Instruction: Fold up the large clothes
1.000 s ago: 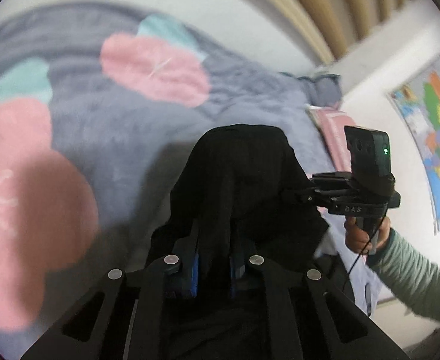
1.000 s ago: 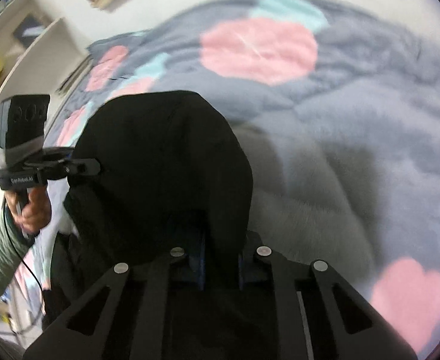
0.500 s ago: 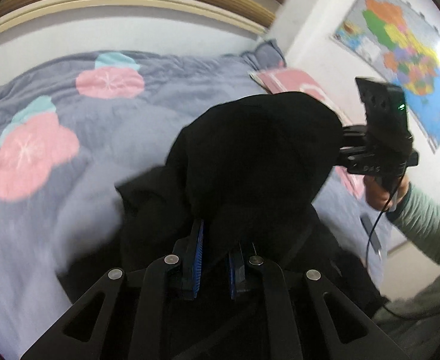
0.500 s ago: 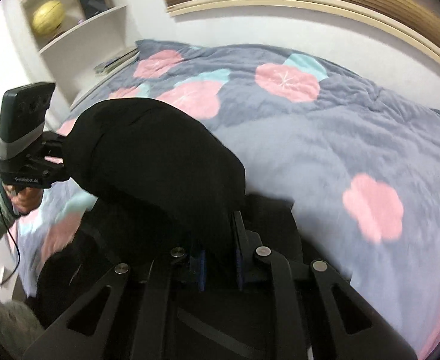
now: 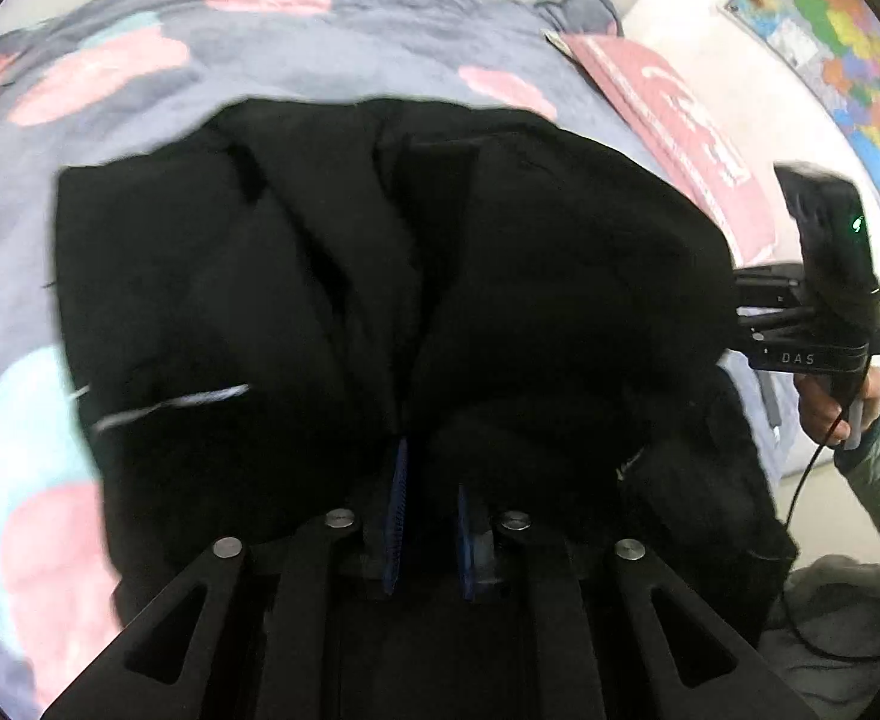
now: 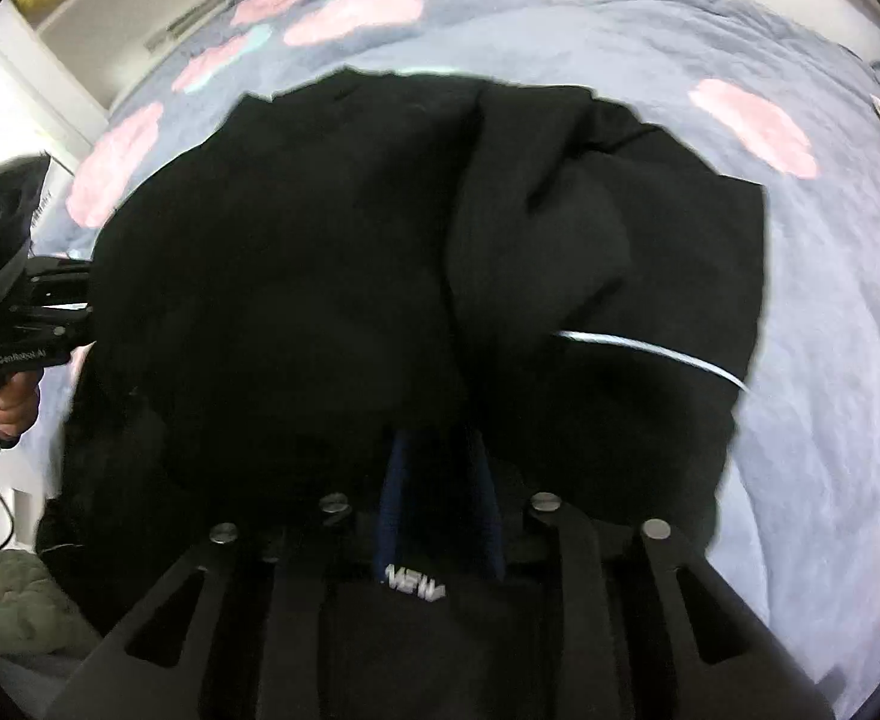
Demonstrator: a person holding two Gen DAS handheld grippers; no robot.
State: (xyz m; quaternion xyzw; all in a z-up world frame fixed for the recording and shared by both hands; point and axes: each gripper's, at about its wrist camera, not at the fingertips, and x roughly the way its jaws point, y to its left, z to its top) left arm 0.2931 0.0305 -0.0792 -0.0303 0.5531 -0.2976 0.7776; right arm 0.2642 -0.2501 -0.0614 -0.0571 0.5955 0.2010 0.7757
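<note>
A large black garment (image 5: 380,276) hangs spread over the bed between my two grippers; it fills the right wrist view too (image 6: 350,276). A white drawstring (image 6: 650,354) dangles from it. My left gripper (image 5: 428,516) is shut on the garment's near edge, the cloth bunched between its blue pads. My right gripper (image 6: 440,510) is shut on the garment's edge in the same way. Each gripper shows at the side of the other's view, at the garment's far end: the right one (image 5: 800,324), the left one (image 6: 26,312). The fingertips are hidden in cloth.
A grey bedspread (image 5: 332,60) with pink and teal flowers lies under the garment. A pink pillow (image 5: 680,120) and a wall map (image 5: 848,48) are on the right. White shelves (image 6: 116,30) stand left of the bed. An olive coat (image 6: 14,612) lies low left.
Both grippers have carried the garment forward and down over the bed. It has opened from a narrow hanging bundle into a wide spread sheet. Both stay shut on it.
</note>
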